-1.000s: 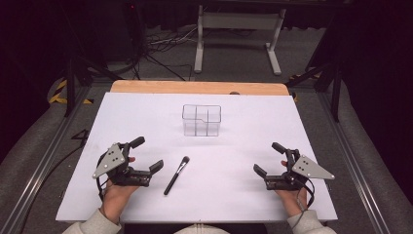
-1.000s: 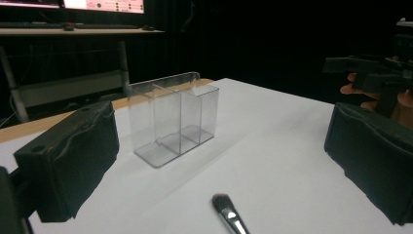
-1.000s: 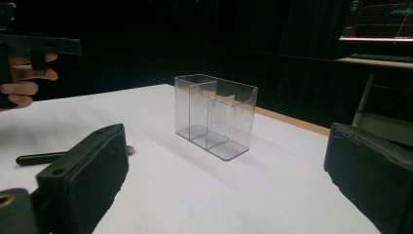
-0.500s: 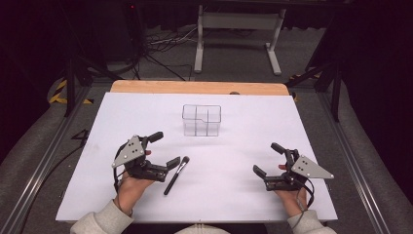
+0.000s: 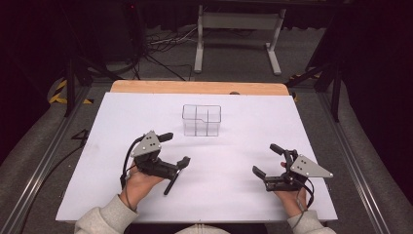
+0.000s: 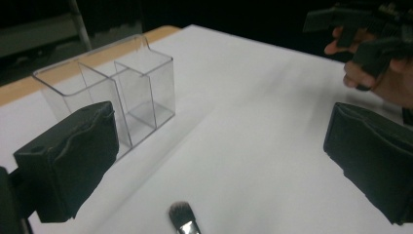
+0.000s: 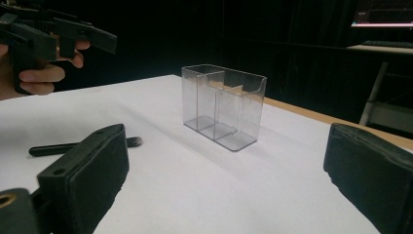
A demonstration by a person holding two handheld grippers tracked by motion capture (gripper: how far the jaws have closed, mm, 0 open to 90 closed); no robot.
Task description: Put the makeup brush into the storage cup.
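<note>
**High view: left gripper poised over a makeup brush, jaws wide**

From where I stand, the left gripper (image 5: 170, 152) hangs just above the white table sheet (image 5: 97, 146) with its jaws spread wide and nothing between them. The makeup brush (image 5: 171, 183) lies flat on the sheet right under its nearer jaw, bristle end pointing towards the clear three-compartment organiser (image 5: 201, 120), which stands upright and empty, well apart up the table. In the left gripper view the bristle tip (image 6: 180, 213) and metal ferrule peek in at the bottom, between the jaws.

The brush looks light and stiff along its slim black handle, soft only at the bristles. I'd say the handle's middle is the place to pinch; being round and thin, it may roll or slip, and lying flat it leaves little room beneath.

The right gripper (image 5: 267, 163) rests near the right edge, also wide open and empty.

I can read no brand, label or writing anywhere
</note>
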